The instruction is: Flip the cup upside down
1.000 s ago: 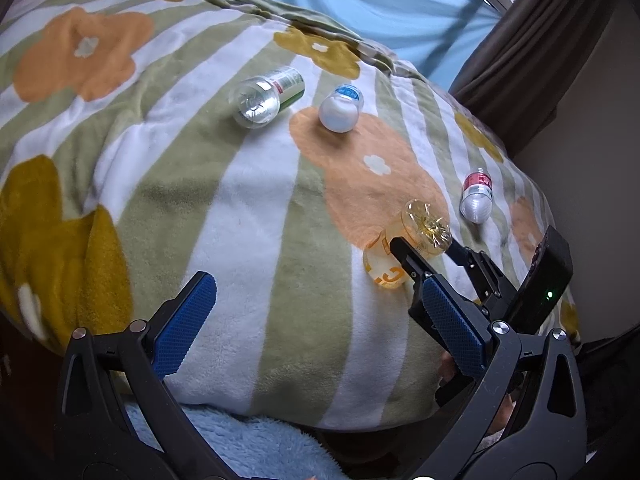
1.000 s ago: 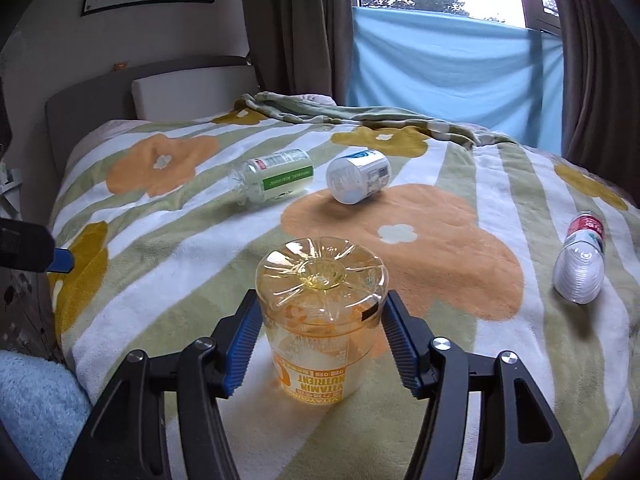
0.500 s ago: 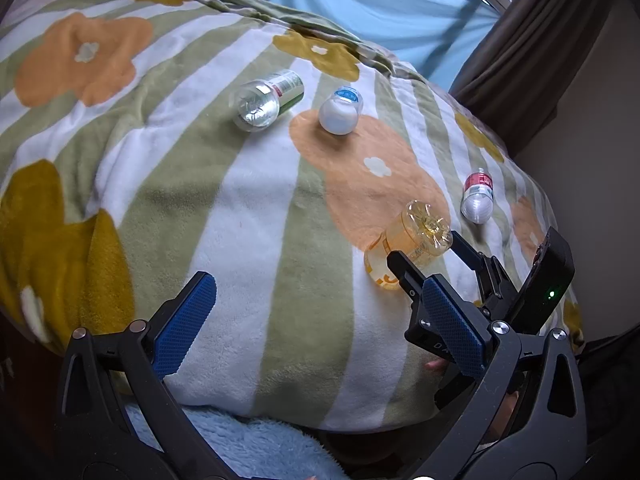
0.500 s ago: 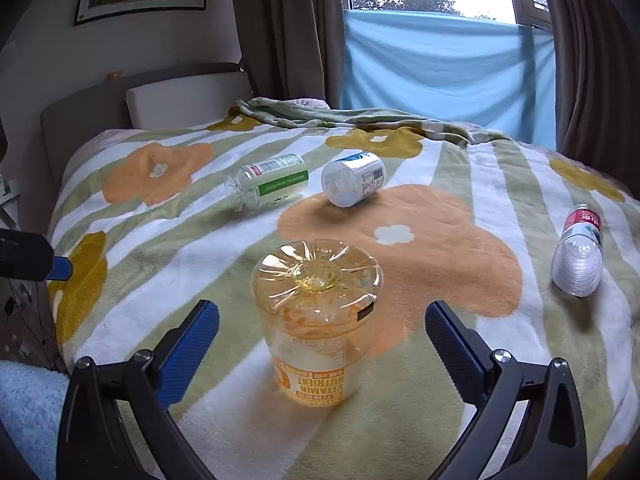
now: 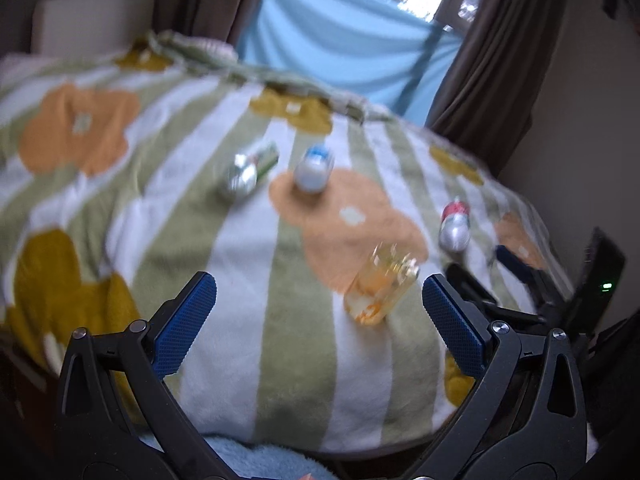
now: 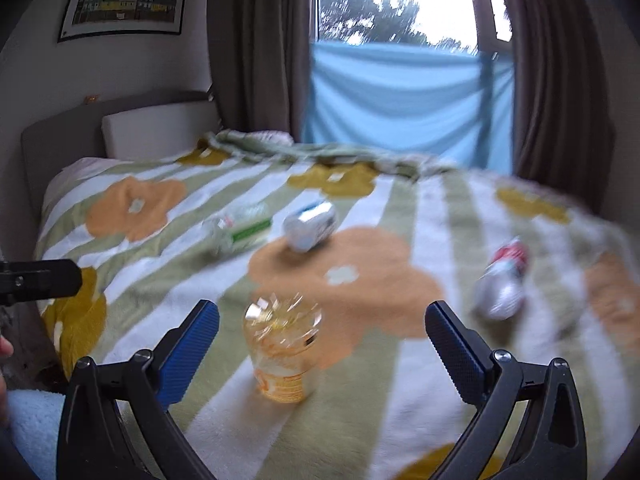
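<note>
The clear orange cup (image 6: 283, 350) stands upside down on the flowered blanket, base up, free of both grippers. It also shows in the left wrist view (image 5: 380, 290), blurred. My right gripper (image 6: 322, 344) is open and empty, drawn back from the cup, which sits between and beyond its blue pads (image 6: 188, 354). My left gripper (image 5: 316, 324) is open and empty, near the bed's front edge, to the left of the cup. The right gripper (image 5: 516, 266) shows at the right edge of the left wrist view.
Two bottles lie on the blanket farther back: a clear one with a green label (image 6: 240, 232) and a white one with a blue label (image 6: 310, 226). A red-labelled bottle (image 6: 504, 280) lies at the right. A blue fleece (image 5: 264, 456) lies below the bed's front edge.
My right gripper opened, let go of the upside-down cup and pulled back from it. Both cameras have tilted up and the views are blurred with motion.
</note>
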`<state>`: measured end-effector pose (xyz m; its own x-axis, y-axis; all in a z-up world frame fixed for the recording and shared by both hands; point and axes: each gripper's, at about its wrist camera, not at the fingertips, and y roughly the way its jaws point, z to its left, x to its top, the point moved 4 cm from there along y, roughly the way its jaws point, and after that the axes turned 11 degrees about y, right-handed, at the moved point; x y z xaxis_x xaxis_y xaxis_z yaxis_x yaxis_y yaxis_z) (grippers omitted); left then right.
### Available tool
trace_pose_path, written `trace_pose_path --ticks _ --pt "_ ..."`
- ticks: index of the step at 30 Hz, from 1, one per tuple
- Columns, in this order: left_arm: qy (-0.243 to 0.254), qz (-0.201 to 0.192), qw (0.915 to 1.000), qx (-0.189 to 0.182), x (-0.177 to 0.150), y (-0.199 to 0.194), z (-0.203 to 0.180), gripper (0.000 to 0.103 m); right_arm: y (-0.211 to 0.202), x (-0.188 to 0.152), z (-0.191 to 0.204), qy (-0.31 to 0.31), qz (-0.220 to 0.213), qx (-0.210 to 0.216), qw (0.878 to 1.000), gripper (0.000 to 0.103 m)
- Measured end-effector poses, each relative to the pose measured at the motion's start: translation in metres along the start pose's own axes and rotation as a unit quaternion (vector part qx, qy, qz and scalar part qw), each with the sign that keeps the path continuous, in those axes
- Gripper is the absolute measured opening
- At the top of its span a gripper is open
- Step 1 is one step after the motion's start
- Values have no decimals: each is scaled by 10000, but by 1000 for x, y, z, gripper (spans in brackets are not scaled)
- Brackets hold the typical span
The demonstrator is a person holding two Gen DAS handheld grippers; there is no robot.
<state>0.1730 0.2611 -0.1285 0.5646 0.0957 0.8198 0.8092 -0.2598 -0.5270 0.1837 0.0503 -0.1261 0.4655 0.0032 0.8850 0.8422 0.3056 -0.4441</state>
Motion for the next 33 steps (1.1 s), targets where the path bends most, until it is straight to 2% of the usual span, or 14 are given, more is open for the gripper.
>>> trace_pose_path --ticks 6,9,12,14,18,21,26,33 --pt "625 -863 9940 236 44 -47 -11 103 -71 41 5 -81 -599 -486 9970 103" --pt "911 -1204 9879 365 63 -67 -16 103 -96 58 5 -7 -704 -1055 9919 103" --pt "1177 -1474 9806 527 74 -82 -21 103 -116 68 4 207 -906 -1184 9886 103" --pt "1263 -1554 9780 579 75 -90 -26 103 -130 73 4 362 -1046 -1198 9866 103" --pt "1302 -1593 9771 534 64 -100 -36 103 -152 79 5 488 -1192 -1490 9804 103" --pt "1341 -1541 9775 535 56 -102 -41 103 -163 77 3 739 -1241 -1485 9783 103" --pt "1523 -1592 9729 706 53 -107 -45 103 -168 72 -2 844 -1228 -1653 9749 103" --pt "1561 -1623 9722 641 53 -109 -50 103 -171 70 -2 811 -1277 -1763 9726 103"
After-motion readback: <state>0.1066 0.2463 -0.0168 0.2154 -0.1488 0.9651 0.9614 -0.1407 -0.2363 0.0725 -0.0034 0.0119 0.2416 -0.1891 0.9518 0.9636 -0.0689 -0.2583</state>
